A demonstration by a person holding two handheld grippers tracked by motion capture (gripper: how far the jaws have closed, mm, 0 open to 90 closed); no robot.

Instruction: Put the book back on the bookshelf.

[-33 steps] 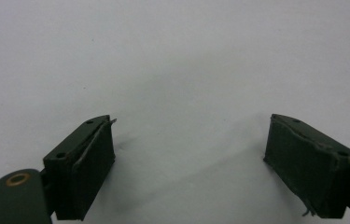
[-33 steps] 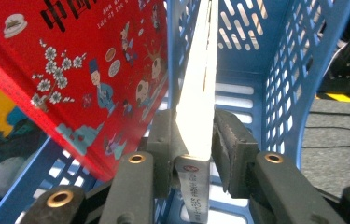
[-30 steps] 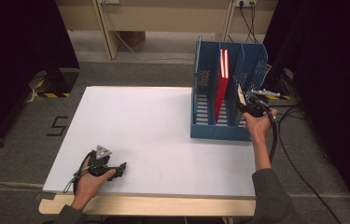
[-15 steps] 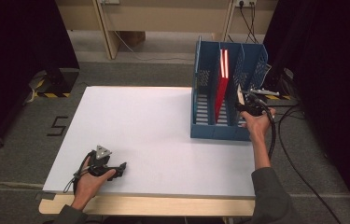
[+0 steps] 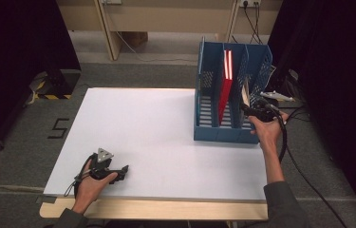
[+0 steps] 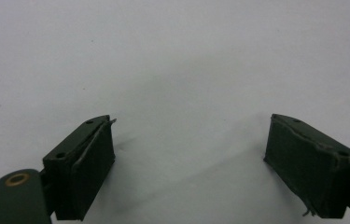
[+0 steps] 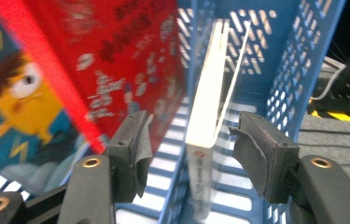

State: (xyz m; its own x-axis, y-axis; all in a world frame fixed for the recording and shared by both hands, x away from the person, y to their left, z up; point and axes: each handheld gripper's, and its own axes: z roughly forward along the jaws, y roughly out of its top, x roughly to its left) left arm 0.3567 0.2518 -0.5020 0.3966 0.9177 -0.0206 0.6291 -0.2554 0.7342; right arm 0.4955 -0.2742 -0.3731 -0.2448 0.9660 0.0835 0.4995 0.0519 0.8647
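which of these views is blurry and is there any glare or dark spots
Right gripper view: motion blur smears the red book and the white book. Left gripper view: sharp, soft shadows under the left gripper. High view: bright table, dark surroundings, glare on the red book's top edge.

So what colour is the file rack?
Blue, perforated walls; the rack shows best in the high view.

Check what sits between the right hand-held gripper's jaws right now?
A thin white book standing in the blue file rack. In the right gripper view, the right hand-held gripper has just been opening; the pads stand clear of the book's sides.
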